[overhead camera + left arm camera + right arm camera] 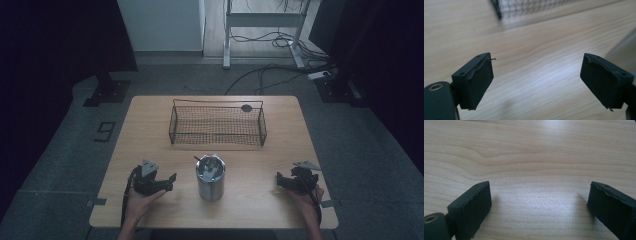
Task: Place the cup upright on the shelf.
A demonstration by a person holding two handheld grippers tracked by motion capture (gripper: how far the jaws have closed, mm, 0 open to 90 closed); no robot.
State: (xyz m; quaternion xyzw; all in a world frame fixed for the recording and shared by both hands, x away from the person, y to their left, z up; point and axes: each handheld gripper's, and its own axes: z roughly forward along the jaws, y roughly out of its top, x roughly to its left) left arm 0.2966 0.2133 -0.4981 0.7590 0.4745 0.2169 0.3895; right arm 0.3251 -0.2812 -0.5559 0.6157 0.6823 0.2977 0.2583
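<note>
Grey floor, dark curtains, wooden bench [150,130] in the middle. Near its front edge, upright metal can [210,177] with something inside; behind it, well apart, wire basket [217,125] toward the far side. Left tool [165,181] near the can, jaws wide and holding nothing; right tool [286,181] well apart on the other side, likewise spread and bare.

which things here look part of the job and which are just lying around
Likely part of the job:
metal cup with a utensil in it
wire basket
left claw, open
right claw, open

Just lying about:
floor cables
white desk frame
</note>
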